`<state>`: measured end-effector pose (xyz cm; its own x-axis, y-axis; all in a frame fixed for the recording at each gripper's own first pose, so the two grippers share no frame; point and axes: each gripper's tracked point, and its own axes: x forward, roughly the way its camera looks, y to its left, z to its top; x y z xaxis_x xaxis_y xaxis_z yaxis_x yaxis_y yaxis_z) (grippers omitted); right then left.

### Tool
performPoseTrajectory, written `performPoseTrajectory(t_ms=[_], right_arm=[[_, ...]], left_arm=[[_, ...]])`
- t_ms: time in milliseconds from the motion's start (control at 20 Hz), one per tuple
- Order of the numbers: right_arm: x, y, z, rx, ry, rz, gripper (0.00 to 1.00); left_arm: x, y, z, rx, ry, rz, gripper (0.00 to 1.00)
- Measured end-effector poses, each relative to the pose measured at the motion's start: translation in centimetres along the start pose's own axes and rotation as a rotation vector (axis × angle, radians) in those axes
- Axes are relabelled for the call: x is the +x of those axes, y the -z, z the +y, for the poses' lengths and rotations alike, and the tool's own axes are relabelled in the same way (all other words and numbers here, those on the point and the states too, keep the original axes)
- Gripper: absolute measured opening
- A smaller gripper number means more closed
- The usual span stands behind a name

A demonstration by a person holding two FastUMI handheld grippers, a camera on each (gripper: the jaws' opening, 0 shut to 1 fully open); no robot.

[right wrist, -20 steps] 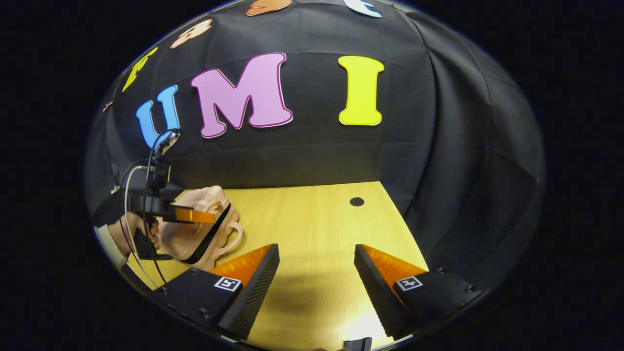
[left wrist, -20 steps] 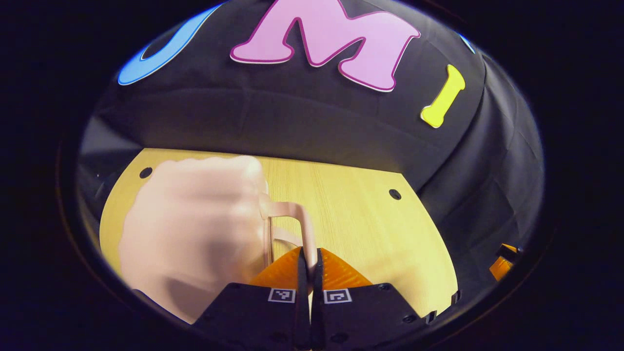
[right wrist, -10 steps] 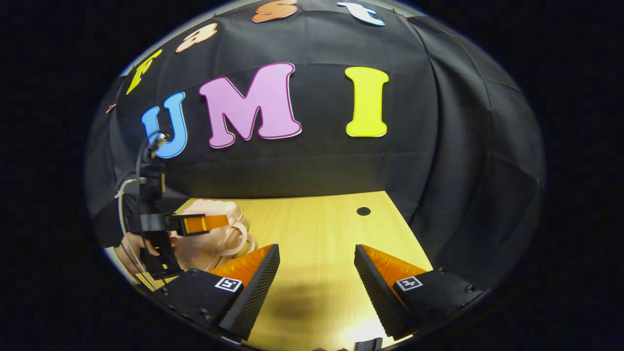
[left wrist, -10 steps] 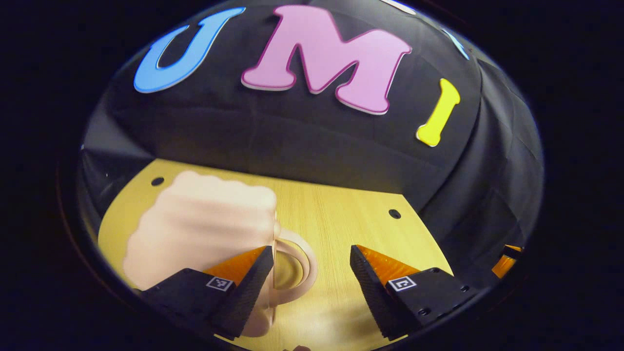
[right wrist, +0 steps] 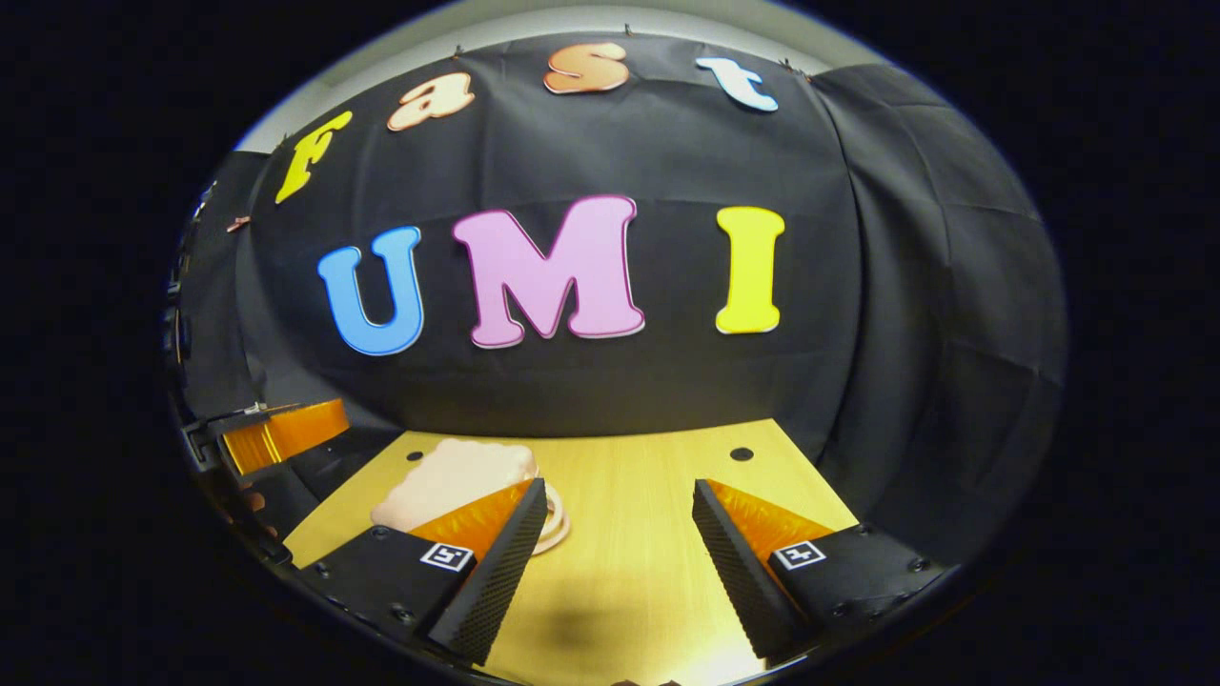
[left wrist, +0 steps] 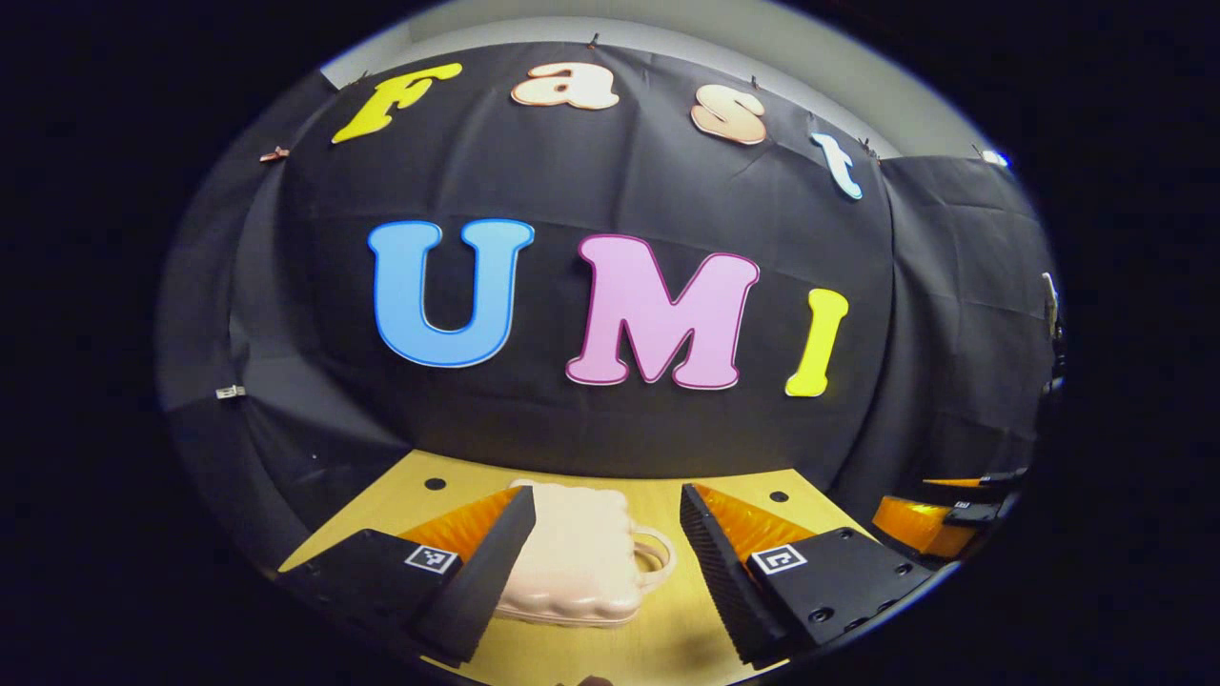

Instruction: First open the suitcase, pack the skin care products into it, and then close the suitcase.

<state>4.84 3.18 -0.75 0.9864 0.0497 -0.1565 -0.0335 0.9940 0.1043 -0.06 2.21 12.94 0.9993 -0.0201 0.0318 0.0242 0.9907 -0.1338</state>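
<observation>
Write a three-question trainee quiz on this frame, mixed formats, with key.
1. True or false: the suitcase lies shut on the table.
2. Multiple choice: the left gripper is A) shut on the handle, B) open, holding nothing, C) shut on a bottle.
3. Fill in: in the left gripper view, the suitcase's handle points toward the ____ side of the picture.

Key: 1 true; 2 B; 3 right. The right gripper is open too, over bare table.
</observation>
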Motion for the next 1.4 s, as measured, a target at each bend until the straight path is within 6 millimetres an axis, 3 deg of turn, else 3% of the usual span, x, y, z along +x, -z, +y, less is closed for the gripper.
performPoseTrajectory(t_ms=[200, 450, 650, 1100, 1400], right_arm=[[-3.5, -1.5, 2.6, -0.007, 0.01, -0.118, 0.97], [-5.9, 0.6, 3.7, -0.006, 0.015, -0.08, 0.98], [-7.0, 1.4, 3.5, -0.002, 0.039, -0.075, 0.97], [-6.8, 1.0, 4.0, -0.001, 0.036, -0.09, 0.98], [-7.2, 3.4, 5.6, -0.015, 0.008, -0.047, 0.97]], left_arm=[[-4.5, -0.3, 3.3, 0.046, -0.023, -0.056, 0.96], [-6.5, 1.1, 4.2, 0.023, -0.016, -0.033, 0.96], [-7.1, 1.9, 4.4, 0.032, -0.013, -0.017, 0.96], [-7.5, 1.8, 3.4, 0.135, -0.028, -0.042, 0.96], [-7.0, 2.8, 3.3, 0.115, -0.011, -0.02, 0.96]])
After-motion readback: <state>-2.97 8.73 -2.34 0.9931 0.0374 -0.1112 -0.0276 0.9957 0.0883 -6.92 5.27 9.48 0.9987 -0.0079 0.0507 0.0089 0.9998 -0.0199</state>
